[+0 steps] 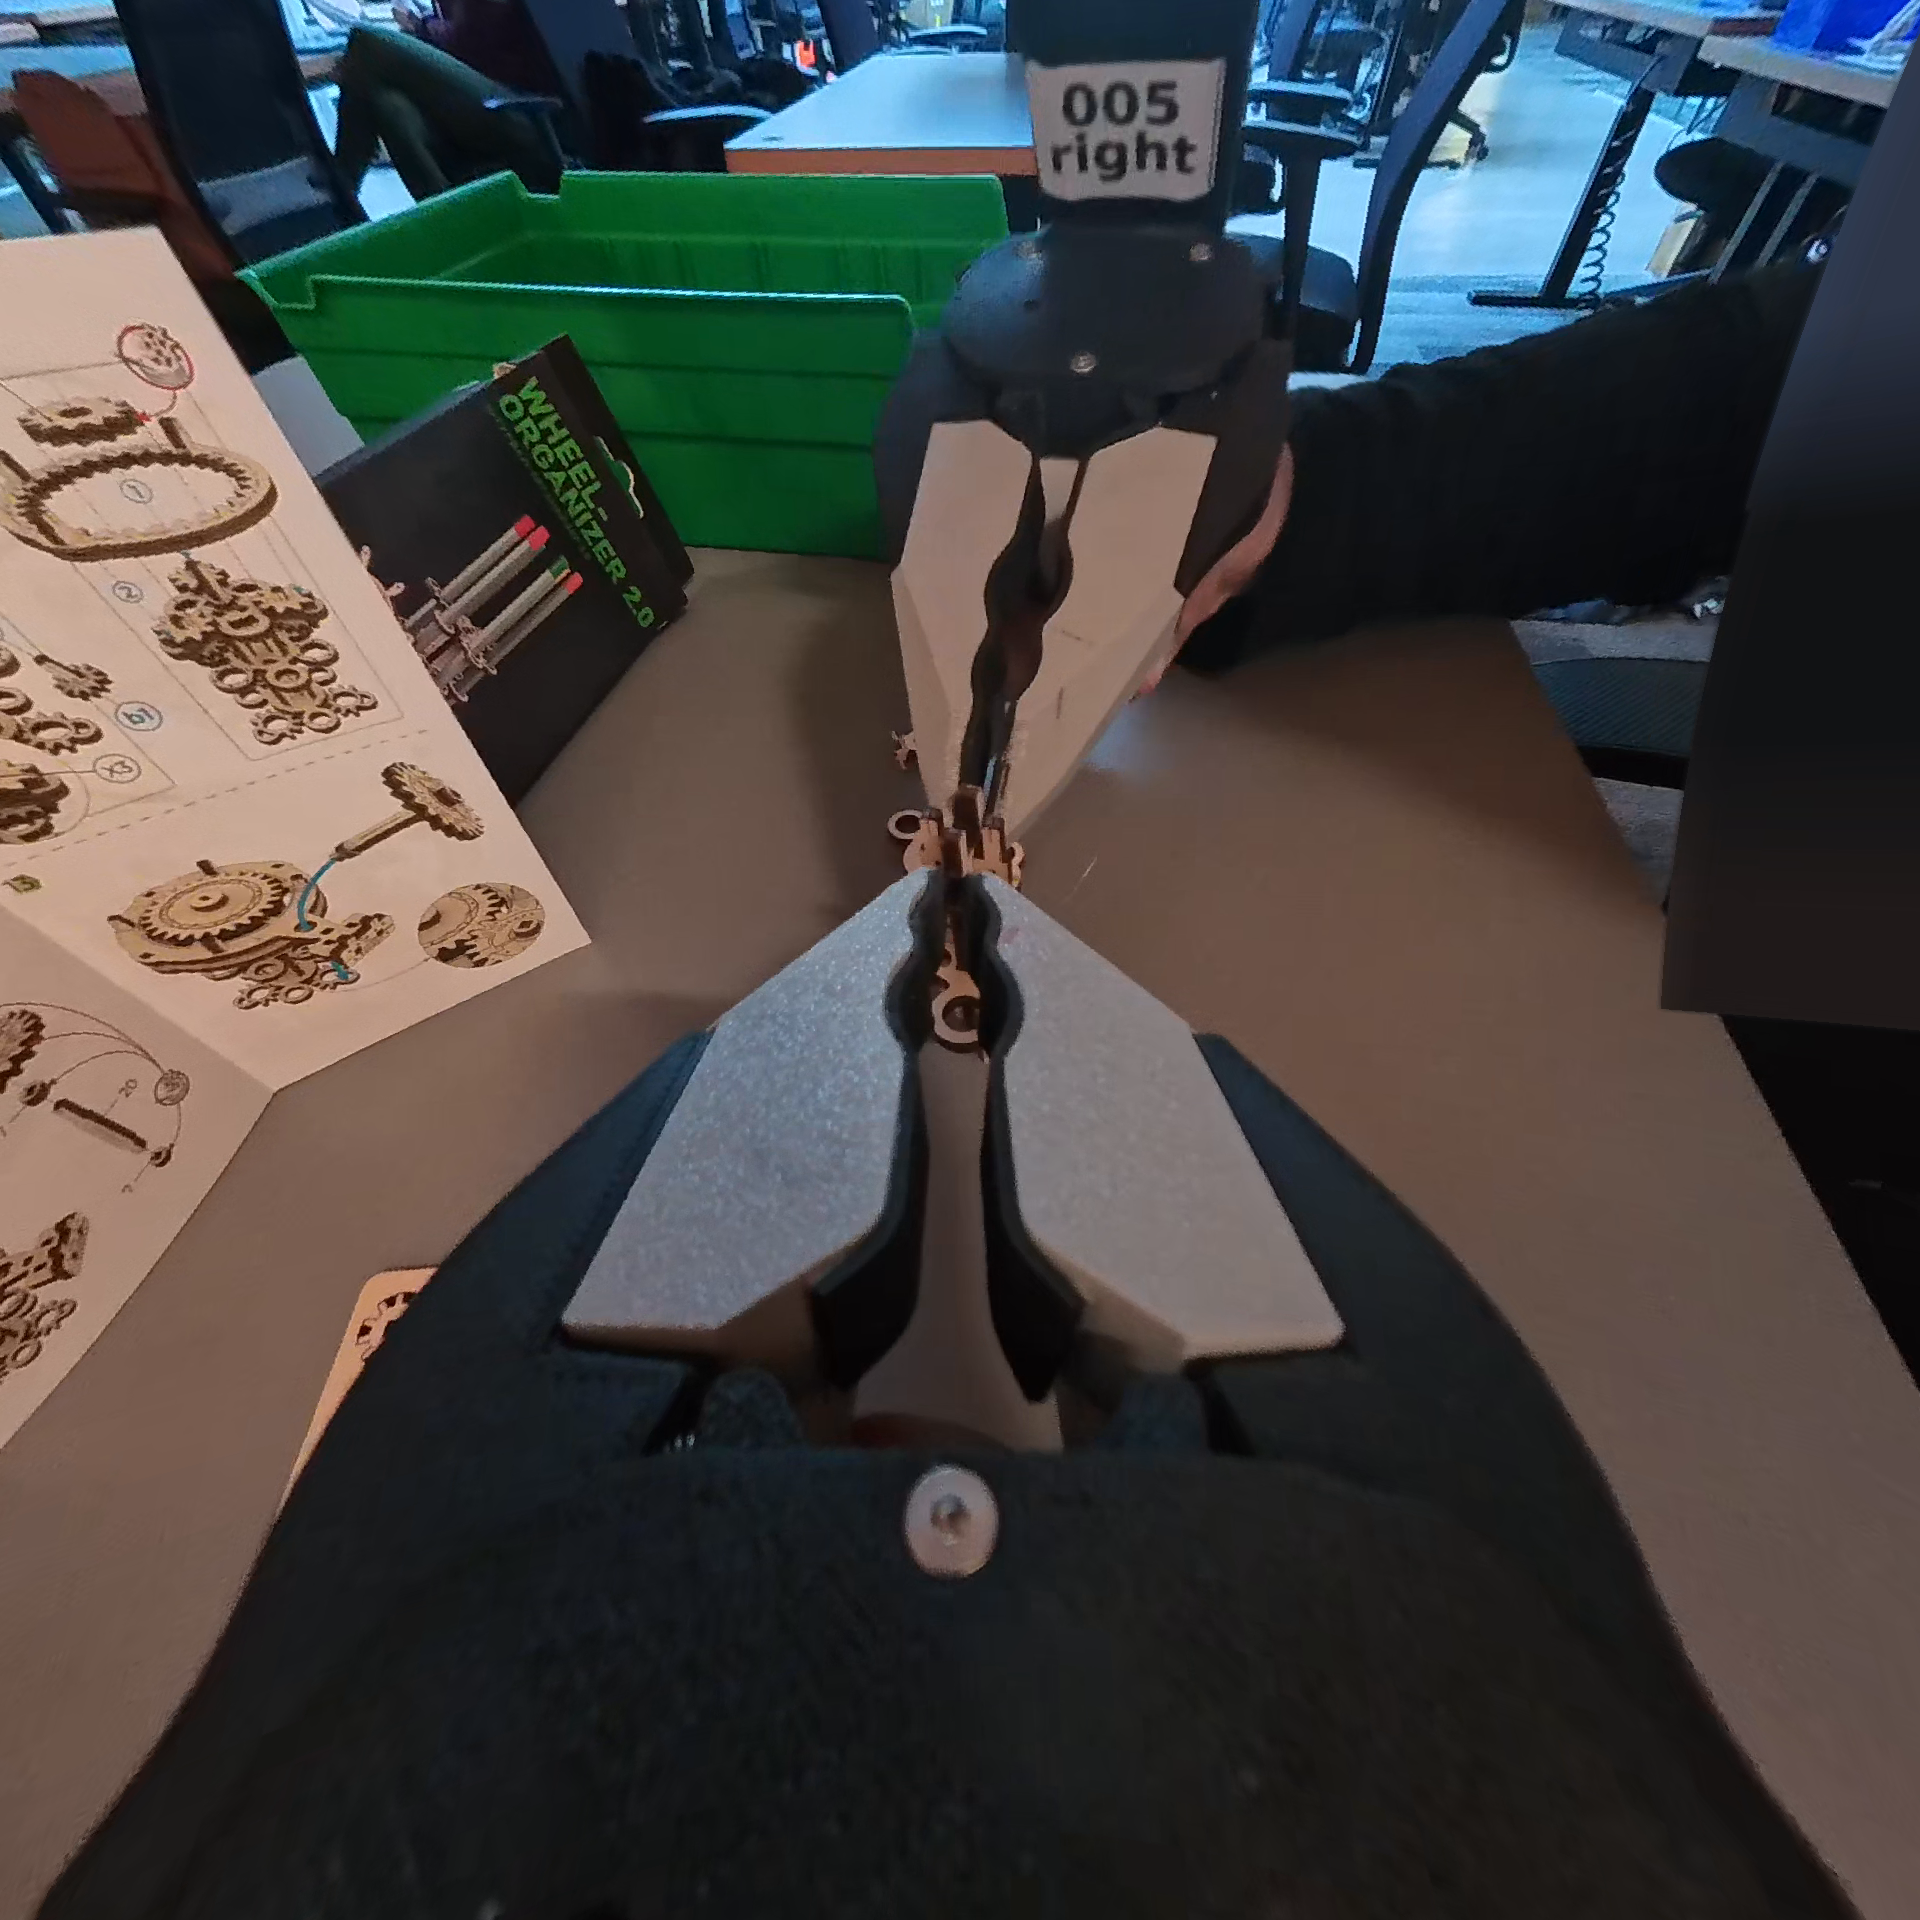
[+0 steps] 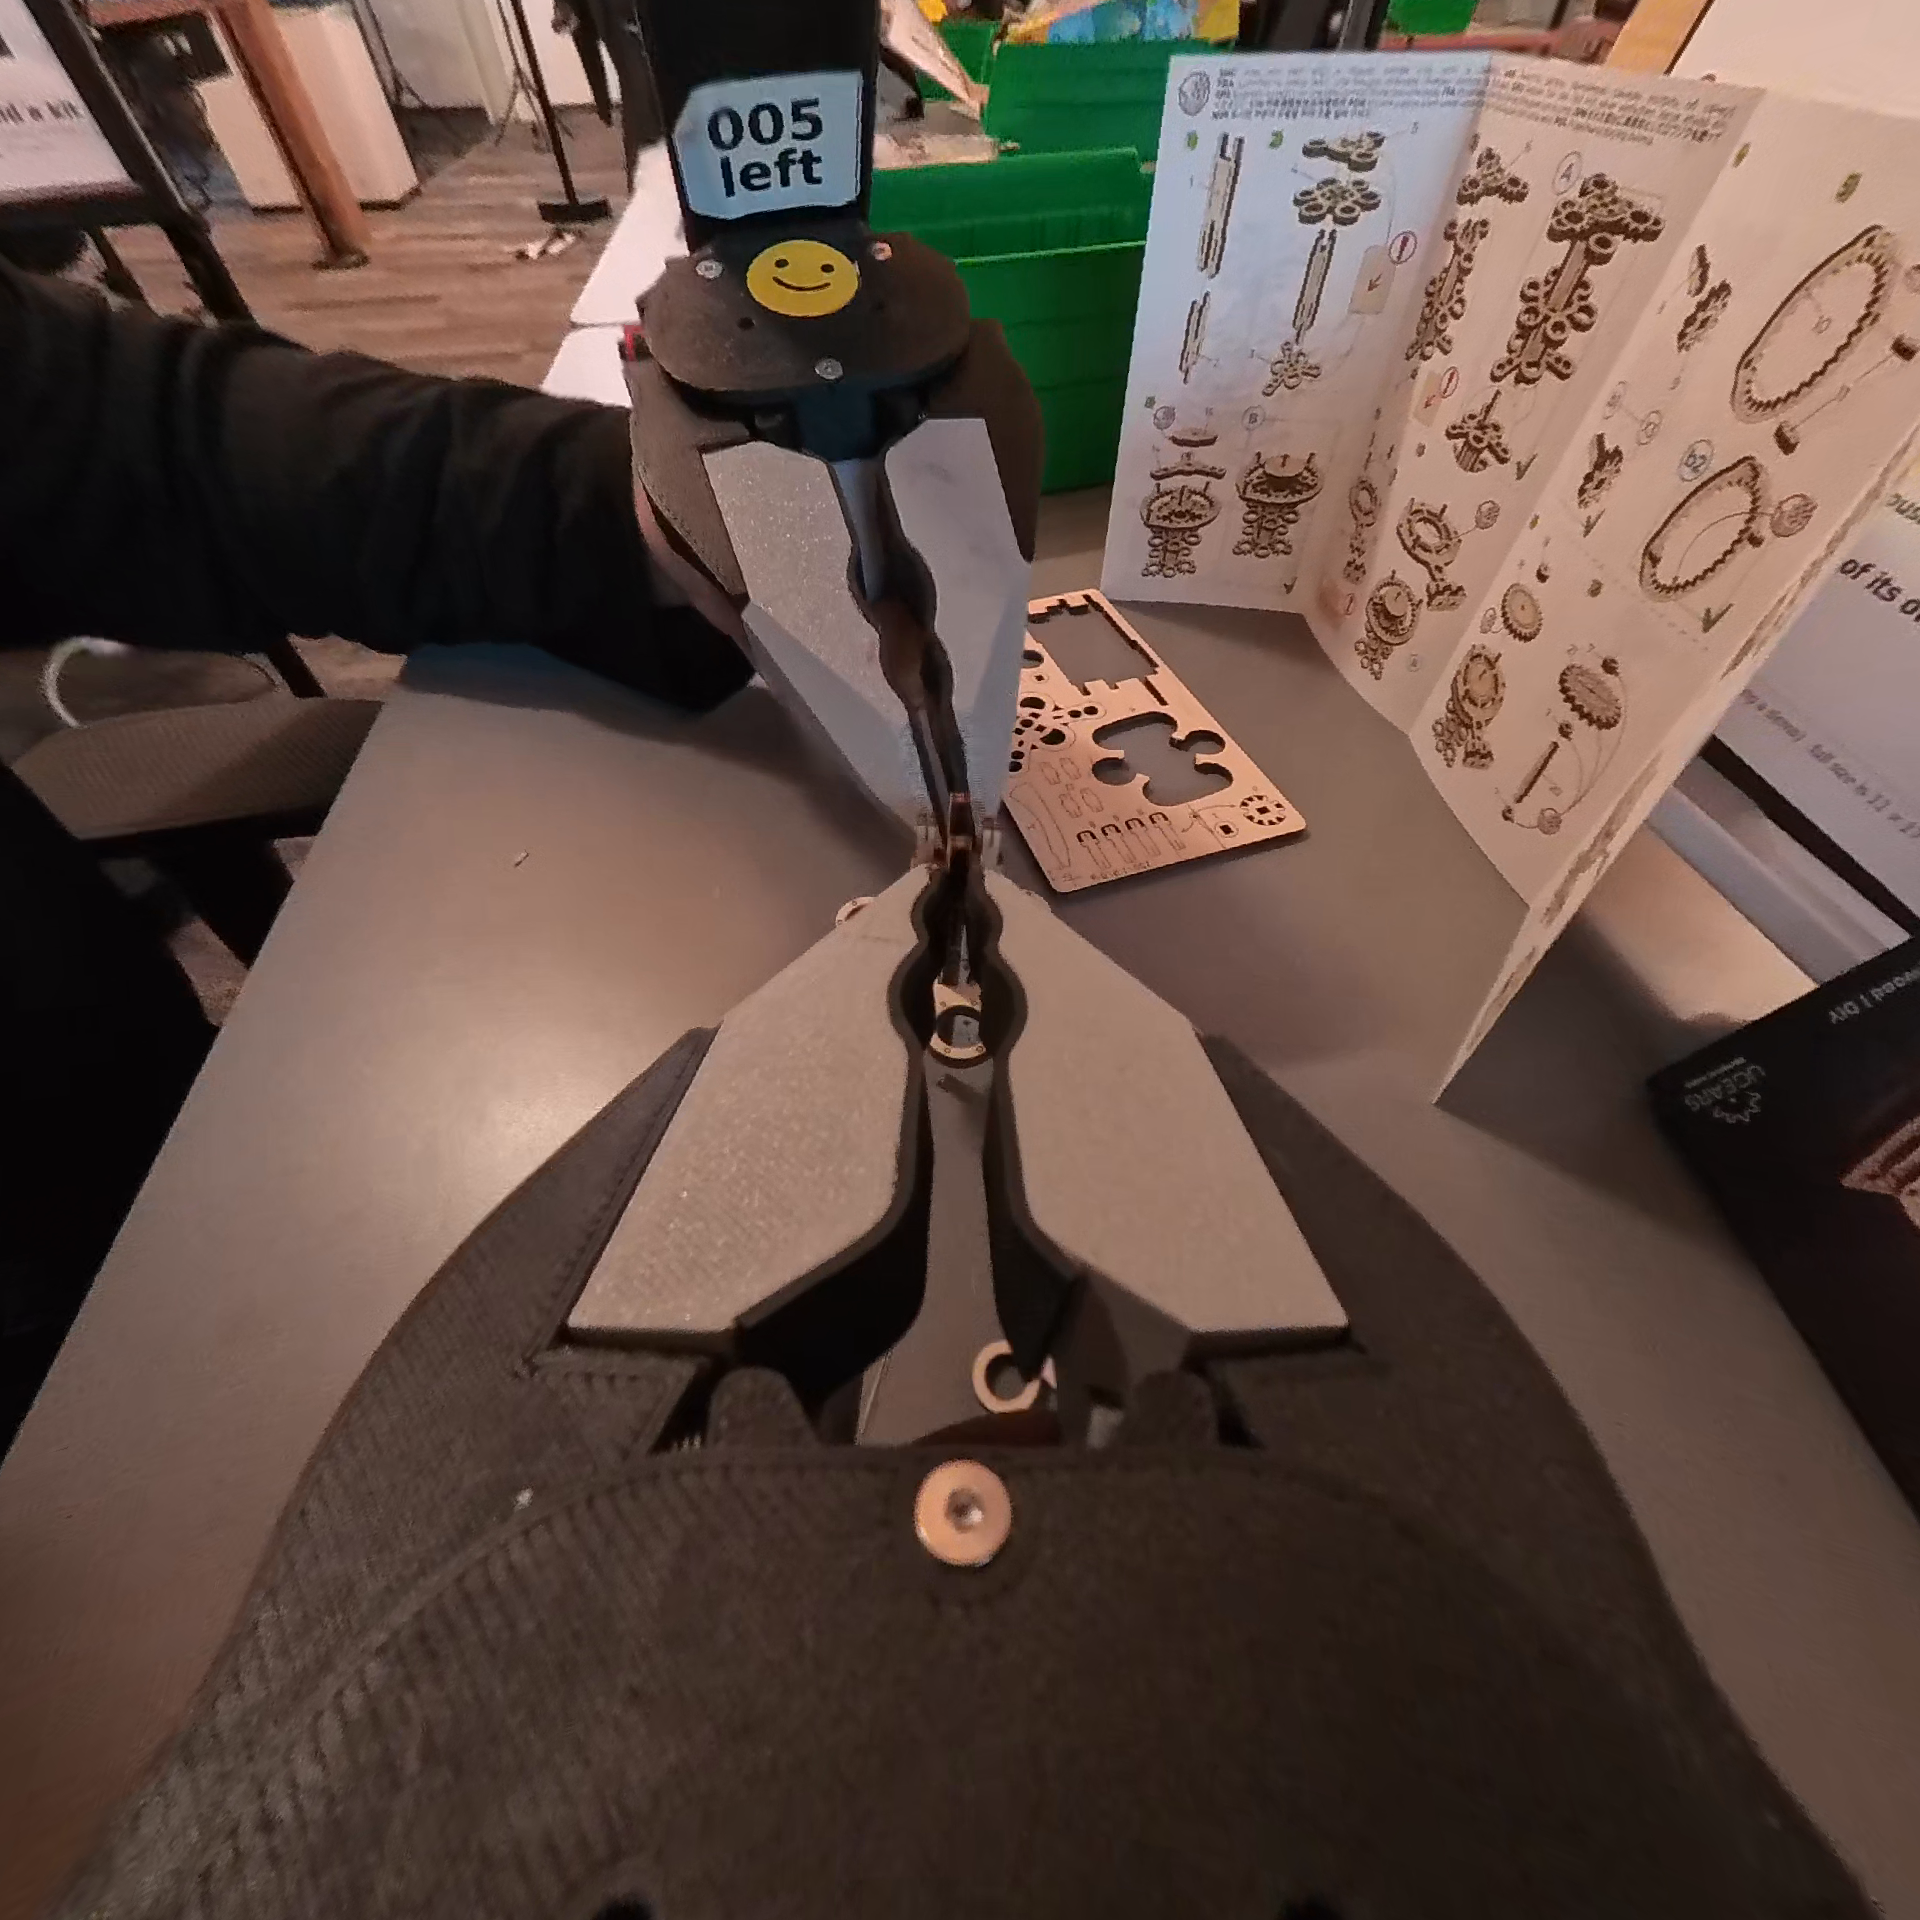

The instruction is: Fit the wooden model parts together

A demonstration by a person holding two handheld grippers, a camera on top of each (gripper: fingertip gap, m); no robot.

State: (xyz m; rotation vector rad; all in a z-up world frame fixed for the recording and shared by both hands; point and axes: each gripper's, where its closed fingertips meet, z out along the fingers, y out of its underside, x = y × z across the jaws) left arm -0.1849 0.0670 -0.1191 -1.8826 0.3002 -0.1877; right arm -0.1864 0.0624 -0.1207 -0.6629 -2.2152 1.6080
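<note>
The left gripper [image 1: 951, 894] is pinched tight on a small wooden part [image 1: 954, 982], and a ring of that part peeks out between its grey fingers [image 1: 790, 1091]. Just past its tips, the right gripper [image 1: 982, 805] comes in from the other side, also pinched tight on a thin wooden piece [image 1: 961, 842]. The two tips almost touch, nose to nose, a little above the grey table [image 1: 1299, 935]. From the right wrist view it looks the same: the right gripper's tips [image 2: 951, 899] hold a piece with a ring [image 2: 956, 1023], and the left gripper's tips [image 2: 956, 821] meet it there. So the step seems to be the joining itself, with one part being pushed into the other. The next move likely needs a slow, straight push, with both parts lined up so nothing bends or snaps. How far the parts are already in cannot be seen. Farther back, a flat wooden sheet [image 2: 1143, 779] with cut-out holes lies on the table. Behind it stands a folded paper guide [image 2: 1455, 416] full of drawings of gears. A dark box [image 1: 509, 582] with green writing leans near a green bin [image 1: 665, 343]. Each gripper has a white label [image 1: 1127, 125] with writing, and the left one has a yellow smiley sticker [image 2: 802, 275].
</note>
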